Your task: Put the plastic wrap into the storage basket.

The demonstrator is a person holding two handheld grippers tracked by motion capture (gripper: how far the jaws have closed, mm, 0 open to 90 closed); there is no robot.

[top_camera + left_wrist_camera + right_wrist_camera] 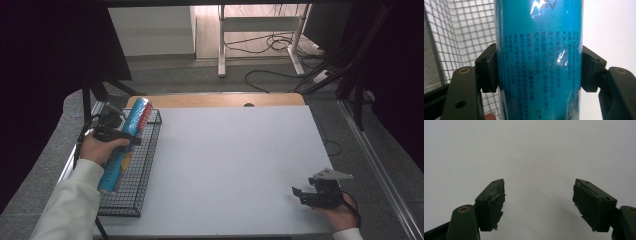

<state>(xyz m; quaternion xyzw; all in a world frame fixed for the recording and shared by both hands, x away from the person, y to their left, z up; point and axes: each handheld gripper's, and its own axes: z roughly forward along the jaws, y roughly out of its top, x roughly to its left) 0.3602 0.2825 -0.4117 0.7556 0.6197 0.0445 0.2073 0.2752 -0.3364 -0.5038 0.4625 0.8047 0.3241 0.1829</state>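
While the left gripper clamps the blue tube over the wire basket, placement isn't finished: lowering and release remain. Right gripper idles wide, empty, well right of the basket.

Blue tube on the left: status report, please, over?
Left gripper shut on blue tube, over wire basket. Right gripper open, holding nothing, above white table. Nothing in the way.
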